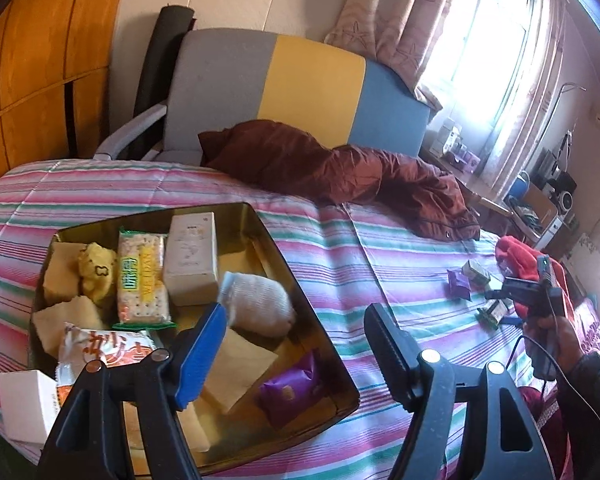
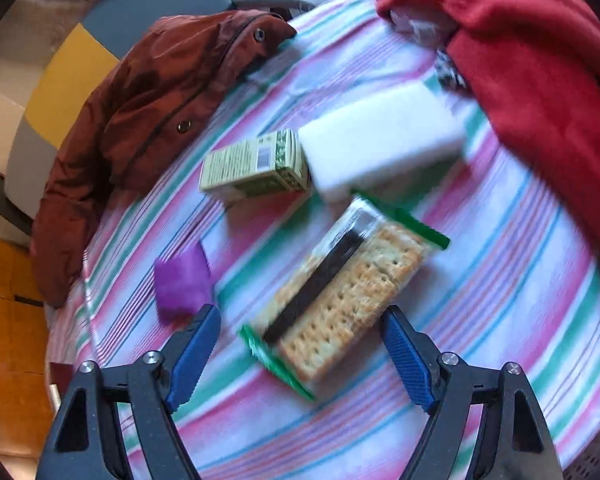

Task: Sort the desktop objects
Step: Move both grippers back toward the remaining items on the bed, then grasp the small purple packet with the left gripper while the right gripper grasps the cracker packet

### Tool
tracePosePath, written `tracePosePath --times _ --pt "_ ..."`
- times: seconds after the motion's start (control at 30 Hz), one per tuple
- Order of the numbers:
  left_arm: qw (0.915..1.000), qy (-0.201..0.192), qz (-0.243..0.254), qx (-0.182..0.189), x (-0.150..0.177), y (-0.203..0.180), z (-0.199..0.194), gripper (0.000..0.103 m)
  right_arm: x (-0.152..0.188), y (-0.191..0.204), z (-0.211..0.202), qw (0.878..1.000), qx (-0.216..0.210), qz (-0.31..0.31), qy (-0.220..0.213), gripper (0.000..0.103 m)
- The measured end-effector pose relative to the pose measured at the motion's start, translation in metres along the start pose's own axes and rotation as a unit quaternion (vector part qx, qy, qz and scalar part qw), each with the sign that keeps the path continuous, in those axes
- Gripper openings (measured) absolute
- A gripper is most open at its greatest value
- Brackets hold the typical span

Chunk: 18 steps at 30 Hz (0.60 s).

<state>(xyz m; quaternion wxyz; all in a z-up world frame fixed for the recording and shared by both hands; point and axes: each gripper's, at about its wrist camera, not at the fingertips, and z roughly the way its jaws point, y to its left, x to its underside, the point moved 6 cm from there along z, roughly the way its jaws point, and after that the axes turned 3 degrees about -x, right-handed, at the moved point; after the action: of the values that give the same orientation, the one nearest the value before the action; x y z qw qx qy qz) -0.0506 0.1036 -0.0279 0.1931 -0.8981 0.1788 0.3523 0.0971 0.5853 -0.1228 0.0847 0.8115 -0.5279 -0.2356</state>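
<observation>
A gold tin tray (image 1: 300, 276) lies on the striped bedspread and holds a cracker pack (image 1: 142, 276), a white box (image 1: 192, 256), a white net-wrapped roll (image 1: 260, 304), a purple packet (image 1: 292, 390) and an orange snack bag (image 1: 108, 350). My left gripper (image 1: 296, 344) hangs open over the tray's right corner with nothing between its fingers. My right gripper (image 2: 300, 344) is open, pointing down over another cracker pack (image 2: 340, 296) that lies between its fingers, untouched. Beside that pack are a purple packet (image 2: 184, 284), a green carton (image 2: 256, 168) and a white block (image 2: 380, 140).
A brown jacket (image 2: 140, 120) lies at the far side of the bed, a red fleece (image 2: 540, 80) at the right. A hand (image 1: 556, 332) holds the right gripper (image 1: 496, 300). A small white box (image 1: 28, 408) sits left of the tray. A striped chair (image 1: 300, 92) stands behind.
</observation>
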Motion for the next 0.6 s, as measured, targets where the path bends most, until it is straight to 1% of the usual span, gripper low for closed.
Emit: tracePosePath --times 0.1,0.23,0.27,0.37,0.43,0.53,0.6 --pt "1.0 0.005 0.003 0.007 -0.003 -0.007 0.004 0.073 -0.01 0.002 0.01 0.998 0.045 -0.042 0.0 0.077" --pt "0.9993 0.009 0.021 0.03 -0.012 -0.03 0.01 0.075 -0.019 0.004 0.015 0.992 0.087 -0.094 0.001 0.058" --pt "0.9991 0.009 0.026 0.033 -0.014 -0.034 0.011 0.075 -0.018 0.006 0.016 0.989 0.094 -0.115 0.003 0.055" --pt "0.9975 0.021 0.047 0.048 -0.02 -0.06 0.022 0.075 -0.013 0.009 0.015 0.982 0.102 -0.159 0.009 0.052" --pt "0.9958 0.031 0.057 0.064 -0.022 -0.079 0.03 0.075 -0.008 0.011 0.015 0.976 0.104 -0.193 0.018 0.051" --pt "0.993 0.042 0.073 0.082 -0.025 -0.109 0.043 0.075 0.002 0.015 0.013 0.965 0.098 -0.241 0.034 0.051" --pt "0.9902 0.062 0.082 0.094 -0.023 -0.128 0.057 0.075 0.005 0.015 0.012 0.963 0.09 -0.253 0.038 0.051"
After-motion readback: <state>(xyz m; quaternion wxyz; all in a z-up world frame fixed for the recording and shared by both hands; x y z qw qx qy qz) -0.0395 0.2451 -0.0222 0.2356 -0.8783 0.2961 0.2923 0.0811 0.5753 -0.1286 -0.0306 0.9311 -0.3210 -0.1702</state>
